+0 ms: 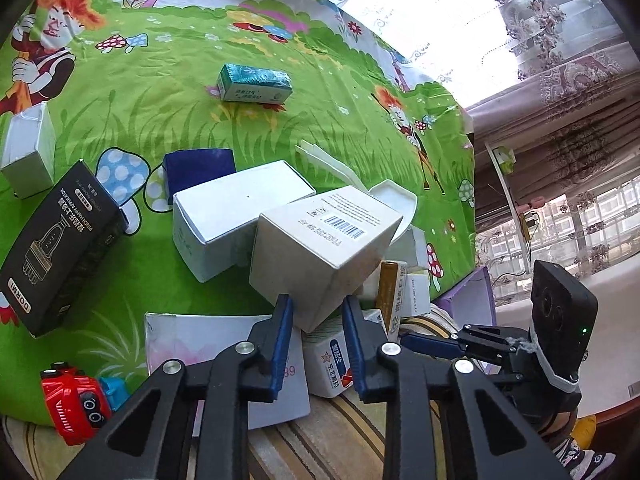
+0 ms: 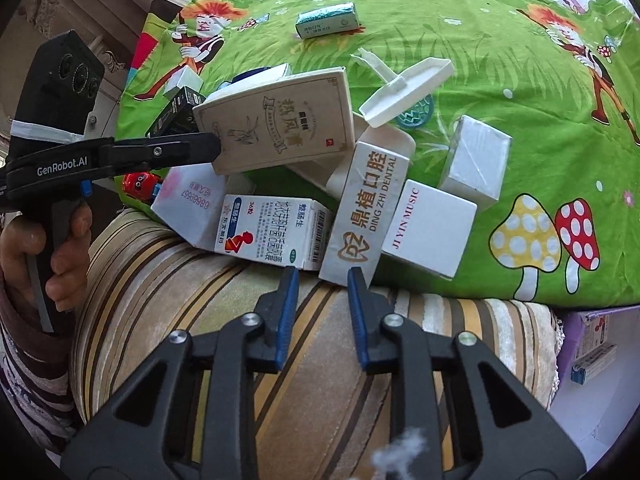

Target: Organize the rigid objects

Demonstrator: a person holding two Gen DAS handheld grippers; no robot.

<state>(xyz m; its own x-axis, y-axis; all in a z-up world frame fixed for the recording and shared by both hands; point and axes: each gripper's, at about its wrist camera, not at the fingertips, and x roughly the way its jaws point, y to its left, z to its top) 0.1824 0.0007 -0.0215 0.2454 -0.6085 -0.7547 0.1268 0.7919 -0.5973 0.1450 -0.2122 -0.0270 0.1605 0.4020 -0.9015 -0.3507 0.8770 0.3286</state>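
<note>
Left gripper (image 1: 316, 304) pinches beige box (image 1: 326, 248) centre frame, tilted off pile to sort; right gripper (image 2: 323, 276) pressed together, empty, lower centre.

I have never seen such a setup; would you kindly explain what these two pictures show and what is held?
No robot: a person carries two two-finger grippers, each with a fisheye camera looking along its fingers. One picture is from the left gripper, the other from the right gripper. On a green cartoon cloth lie cardboard boxes, including a black DORMI box, a teal box and a dental box, plus a red toy car. The left gripper is clamped on a tilted white box. The right gripper is shut by the dental box's near end; whether it grips it is unclear.
</note>
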